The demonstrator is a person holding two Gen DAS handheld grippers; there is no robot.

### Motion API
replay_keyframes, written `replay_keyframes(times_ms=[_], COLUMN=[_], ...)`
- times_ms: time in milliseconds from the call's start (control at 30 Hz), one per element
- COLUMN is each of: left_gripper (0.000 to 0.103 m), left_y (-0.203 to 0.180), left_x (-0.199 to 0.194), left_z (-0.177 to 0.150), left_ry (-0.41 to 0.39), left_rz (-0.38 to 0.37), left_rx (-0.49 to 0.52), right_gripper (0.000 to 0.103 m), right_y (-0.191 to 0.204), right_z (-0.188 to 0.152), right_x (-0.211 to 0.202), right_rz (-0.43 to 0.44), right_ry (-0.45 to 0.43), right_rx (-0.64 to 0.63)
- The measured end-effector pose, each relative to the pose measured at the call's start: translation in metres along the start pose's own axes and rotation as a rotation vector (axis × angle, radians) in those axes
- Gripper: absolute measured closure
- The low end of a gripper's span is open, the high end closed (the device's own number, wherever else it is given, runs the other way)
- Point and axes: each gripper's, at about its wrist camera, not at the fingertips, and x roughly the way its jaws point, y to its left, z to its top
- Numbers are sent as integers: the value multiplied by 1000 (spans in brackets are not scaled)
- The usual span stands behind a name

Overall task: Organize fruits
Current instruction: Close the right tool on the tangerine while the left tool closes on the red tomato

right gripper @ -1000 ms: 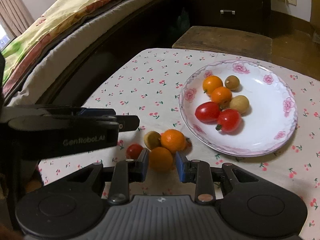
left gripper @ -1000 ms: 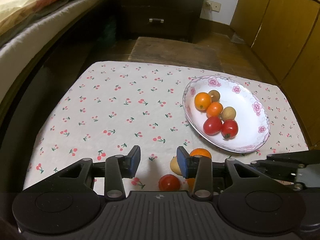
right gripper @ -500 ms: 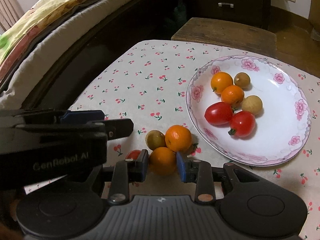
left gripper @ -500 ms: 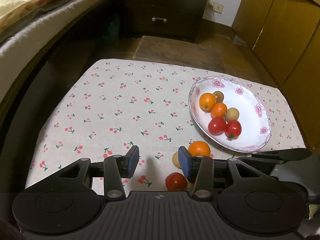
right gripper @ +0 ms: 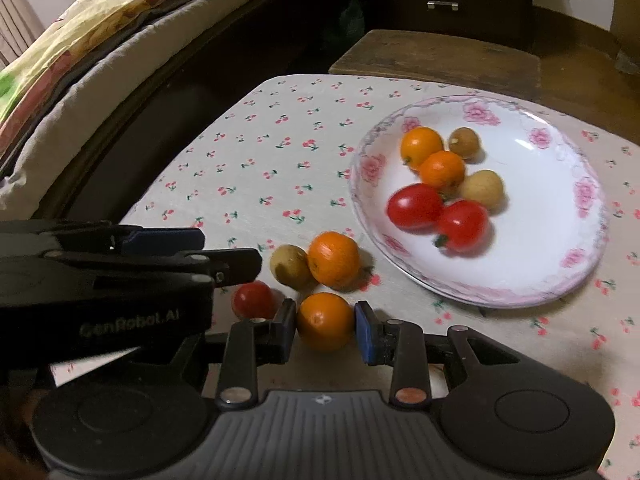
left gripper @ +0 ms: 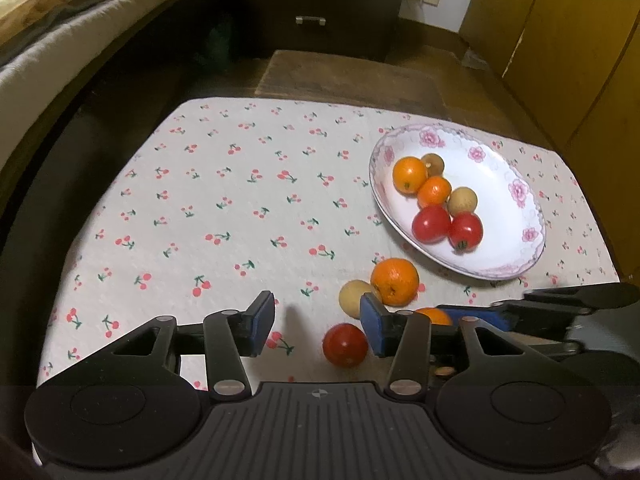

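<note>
Between the right fingers (right gripper: 287, 334), an orange (right gripper: 325, 322), pads touching

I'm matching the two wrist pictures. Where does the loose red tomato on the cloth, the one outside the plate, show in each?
Left wrist: loose red tomato low, right of centre, just inside the left gripper's right finger.
Right wrist: loose red tomato lower left, beside the right gripper's left finger.
Shared landmark: flowered plate.
</note>
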Motion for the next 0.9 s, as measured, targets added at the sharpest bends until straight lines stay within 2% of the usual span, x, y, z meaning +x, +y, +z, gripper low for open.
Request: replay_keyframes(times_ms=[400,433,633,900], left_gripper=[54,58,67,68], left_y=[-14,-15,-19,-20], left_x=[16,18,22,23], left_z=[-10,-10,-11,-11], left_ry=[63,66,79,79], left_rz=[-9,-7,-8,-15], left_rx=[9,9,14,11], right_gripper=[69,69,70,70], right_y=[-23,-23,-27,-32], right_z=[-25,-25,-27,-28], right_x=[-35,-36,-36,-31], right_rz=[-27,-26,-14,-13], right_ry=[1,-1,1,9], right_rx=[5,5,11,23])
